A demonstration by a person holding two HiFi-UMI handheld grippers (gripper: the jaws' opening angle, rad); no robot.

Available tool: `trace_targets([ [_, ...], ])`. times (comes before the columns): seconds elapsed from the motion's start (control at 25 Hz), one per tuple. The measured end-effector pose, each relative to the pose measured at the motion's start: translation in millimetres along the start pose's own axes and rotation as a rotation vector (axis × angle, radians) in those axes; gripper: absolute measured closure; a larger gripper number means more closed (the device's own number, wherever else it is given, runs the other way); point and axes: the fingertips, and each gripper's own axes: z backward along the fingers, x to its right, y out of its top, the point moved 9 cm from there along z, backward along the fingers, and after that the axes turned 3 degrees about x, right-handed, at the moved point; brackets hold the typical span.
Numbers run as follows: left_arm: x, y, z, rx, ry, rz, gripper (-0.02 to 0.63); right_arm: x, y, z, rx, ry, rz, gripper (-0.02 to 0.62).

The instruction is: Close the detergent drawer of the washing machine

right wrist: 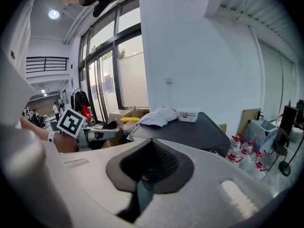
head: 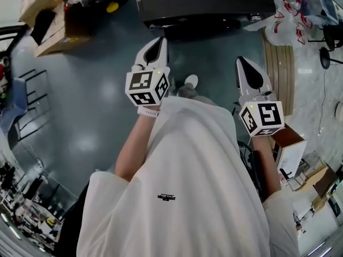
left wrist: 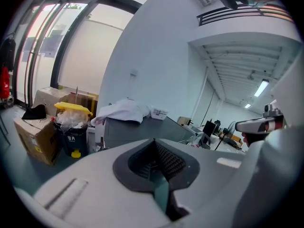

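The washing machine (head: 203, 4) is a dark grey box at the top of the head view, about an arm's length ahead of me. Its detergent drawer does not show in any view. My left gripper (head: 157, 42) is held above the floor, pointing at the machine's left part, jaws together and empty. My right gripper (head: 242, 61) hovers to the right, also shut and empty. In the left gripper view the left gripper (left wrist: 159, 172) looks at the machine (left wrist: 137, 132) from a distance. The right gripper (right wrist: 145, 175) looks across the machine's dark top (right wrist: 190, 132).
A white cloth (right wrist: 156, 117) and a small white box (right wrist: 188, 115) lie on the machine. Cardboard boxes (head: 53, 31) and a yellow-lidded bin (left wrist: 71, 122) stand left of it. A round wooden board (head: 278, 74) and plastic bags (head: 289, 15) are on the right.
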Motion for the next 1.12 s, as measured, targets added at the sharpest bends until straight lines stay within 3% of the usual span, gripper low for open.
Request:
trace_targets([
  [0.36,17.5,27.9,38.3,0.029,-0.016,-0.029,0.588,9.2,13.9,12.8,0.062,-0.028,0.017,0.594],
  [0.64,38.2,52.9,57.4,0.102,-0.038,-0.075,0.588,26.6,18.1,24.9,0.091,-0.061,0.026,0.594],
  [1.12,55.4,67.2,73.8,0.153,-0.083,-0.109,0.588,40.0,25.3,37.1,0.136,-0.075,0.026,0.594],
])
